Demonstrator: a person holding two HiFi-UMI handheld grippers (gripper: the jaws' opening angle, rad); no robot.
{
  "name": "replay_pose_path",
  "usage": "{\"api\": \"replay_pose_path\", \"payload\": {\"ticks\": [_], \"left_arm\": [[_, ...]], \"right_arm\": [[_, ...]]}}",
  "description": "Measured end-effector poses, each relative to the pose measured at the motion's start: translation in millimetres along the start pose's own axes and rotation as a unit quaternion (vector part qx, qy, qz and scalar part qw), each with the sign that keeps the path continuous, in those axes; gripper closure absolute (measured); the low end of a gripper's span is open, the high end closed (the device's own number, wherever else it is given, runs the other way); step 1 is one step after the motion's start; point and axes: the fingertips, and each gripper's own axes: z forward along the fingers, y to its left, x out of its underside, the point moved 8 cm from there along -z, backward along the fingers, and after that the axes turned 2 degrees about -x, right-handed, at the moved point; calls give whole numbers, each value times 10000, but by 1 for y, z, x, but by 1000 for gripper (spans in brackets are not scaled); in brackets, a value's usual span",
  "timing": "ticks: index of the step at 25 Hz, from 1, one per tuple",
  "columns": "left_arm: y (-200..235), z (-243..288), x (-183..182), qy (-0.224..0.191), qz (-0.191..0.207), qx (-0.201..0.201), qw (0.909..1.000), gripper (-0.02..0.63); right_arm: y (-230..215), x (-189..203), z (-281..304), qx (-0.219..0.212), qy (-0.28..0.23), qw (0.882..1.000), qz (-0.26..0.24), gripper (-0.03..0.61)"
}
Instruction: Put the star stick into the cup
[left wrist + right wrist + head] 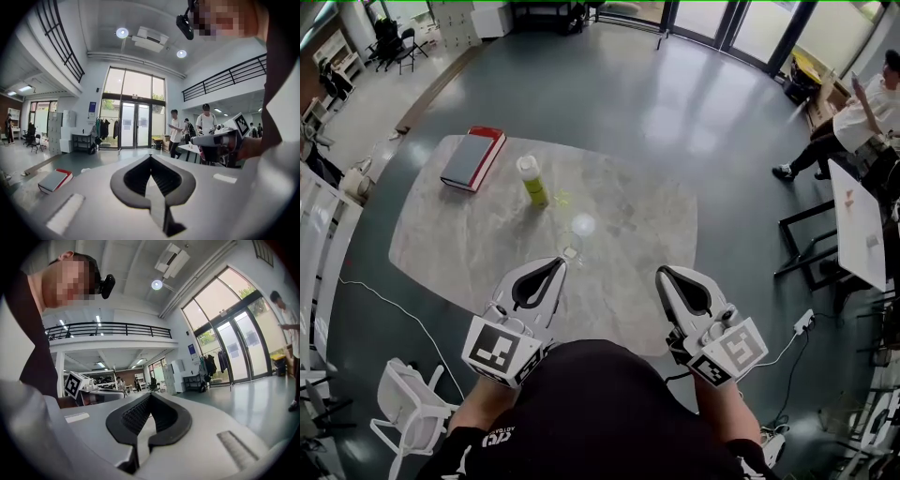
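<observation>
Table [637,216]: pale marbled top, seen from above; everything we list lies on it or hangs at its near edge
Book [472,159]: grey cover with a red edge, lying flat at the far left corner
Bottle [532,180]: yellow-green with a white cap, upright, right of the book and apart from it
Left gripper [555,264]: held over the near edge of the table; in its own view we see the jaws closed tip to tip with nothing between them
Star stick [562,199]: we take the faint yellow-green shape on the table just right of the bottle for it; too small for us to be sure
Cup [583,225]: clear and round, near the middle of the table, apart from both grippers; we cannot tell what is in it
Right gripper [664,274]: level with the left one and well apart from it; jaws pressed together, empty
Person [862,112]: sitting off the table at the far right
</observation>
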Motion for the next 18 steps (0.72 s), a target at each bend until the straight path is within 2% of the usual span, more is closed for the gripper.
{"api": "replay_pose_path", "payload": {"ticks": [8,18], "left_arm": [[-1,5,0,-42,71,56,10000,615],[-3,11,5,-24,33,133,9999,615]], "right_arm": [[0,6,1,103,150,9995,-245,566],[-5,7,0,167,248,9991,-297,566]]}}
